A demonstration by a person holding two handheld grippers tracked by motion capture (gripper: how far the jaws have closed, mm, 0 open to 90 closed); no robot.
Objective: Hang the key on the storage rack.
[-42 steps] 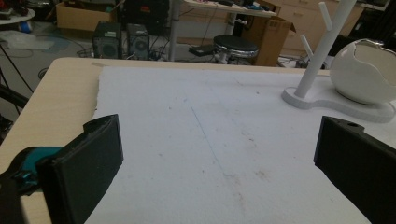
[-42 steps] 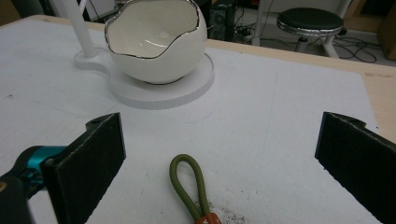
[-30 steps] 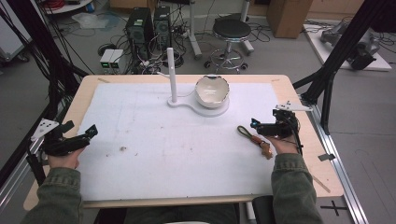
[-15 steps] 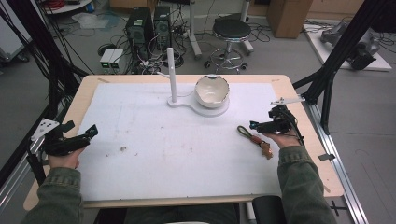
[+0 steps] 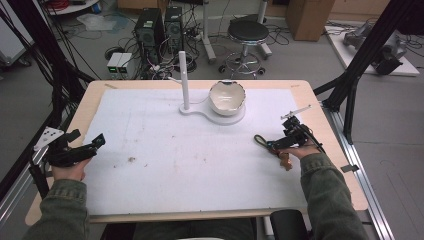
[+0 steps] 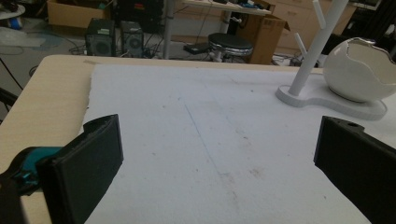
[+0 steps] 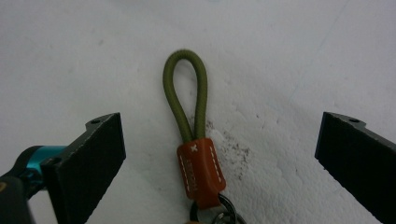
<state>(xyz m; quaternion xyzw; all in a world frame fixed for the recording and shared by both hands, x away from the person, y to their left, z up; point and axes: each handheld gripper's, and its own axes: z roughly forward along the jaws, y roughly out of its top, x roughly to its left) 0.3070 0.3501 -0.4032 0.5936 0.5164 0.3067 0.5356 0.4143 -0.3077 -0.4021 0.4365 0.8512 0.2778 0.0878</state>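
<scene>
While your right gripper (image 5: 270, 145) hangs low over the keychain (image 7: 196, 158), its jaws stand wide apart and hold nothing, the olive cord loop (image 7: 186, 88) and the brown leather tab (image 7: 201, 172) lying flat on the white mat (image 5: 200, 165) between them, the metal ring at the tab's near end just cut off at the bottom of the right gripper view. Against the high view of a second ago, your right hand (image 5: 300, 147) has slid forward and slightly right along the mat's right side, bringing the gripper squarely over the cord; the keychain itself has not moved, and it sits near the table's right edge, well apart from the stand. That closing-in reads as the approach to a pick, with the grasp not yet made: a descent and a squeeze on the cord or the tab look to be what is left. Your left gripper (image 5: 82, 150) rests at the mat's left edge, unchanged over that second, jaws likewise spread wide and empty. Farther off, toward the back of the table, the white peg stand (image 5: 184, 80) rises from its flat base, with the cracked-egg bowl (image 5: 227, 97) seated on that base just beside the post, a likely home for the keychain.
</scene>
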